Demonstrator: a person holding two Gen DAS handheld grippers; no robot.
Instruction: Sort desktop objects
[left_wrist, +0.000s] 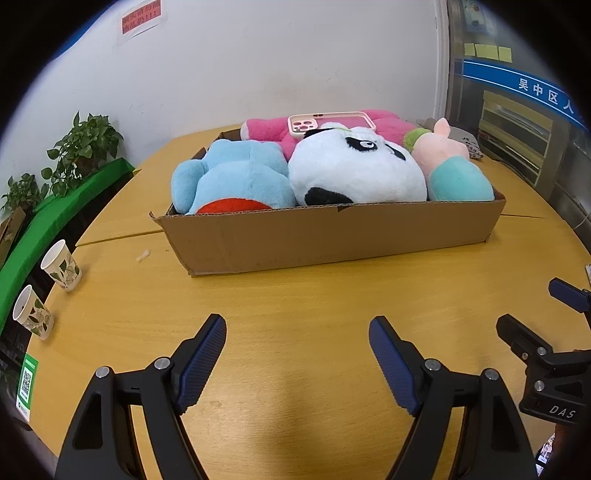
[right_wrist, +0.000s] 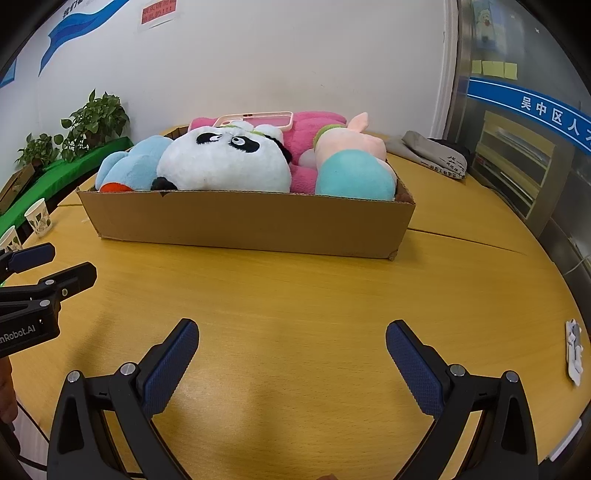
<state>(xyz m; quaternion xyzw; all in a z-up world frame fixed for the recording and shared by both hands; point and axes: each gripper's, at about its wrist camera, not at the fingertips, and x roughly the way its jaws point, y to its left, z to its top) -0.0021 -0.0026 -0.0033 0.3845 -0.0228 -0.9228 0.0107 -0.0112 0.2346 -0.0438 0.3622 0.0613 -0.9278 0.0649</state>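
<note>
A shallow cardboard box (left_wrist: 332, 236) (right_wrist: 251, 225) stands on the wooden table ahead of both grippers. It holds a blue plush (left_wrist: 236, 177) (right_wrist: 129, 166), a white panda plush (left_wrist: 354, 170) (right_wrist: 225, 162), a pink-and-teal plush (left_wrist: 454, 170) (right_wrist: 351, 166) and a bright pink plush (left_wrist: 266, 129) (right_wrist: 317, 122) at the back. A pink phone case (left_wrist: 328, 123) (right_wrist: 255, 120) lies on top. My left gripper (left_wrist: 297, 328) is open and empty over bare table. My right gripper (right_wrist: 291, 332) is open and empty too, and shows at the right edge of the left wrist view (left_wrist: 532, 306).
Two paper cups (left_wrist: 61, 266) (left_wrist: 33, 314) stand near the table's left edge, beside potted plants (left_wrist: 85, 147) and a green ledge. A grey folded cloth (right_wrist: 436, 155) lies behind the box on the right. A small white object (right_wrist: 574, 350) lies at the table's right edge.
</note>
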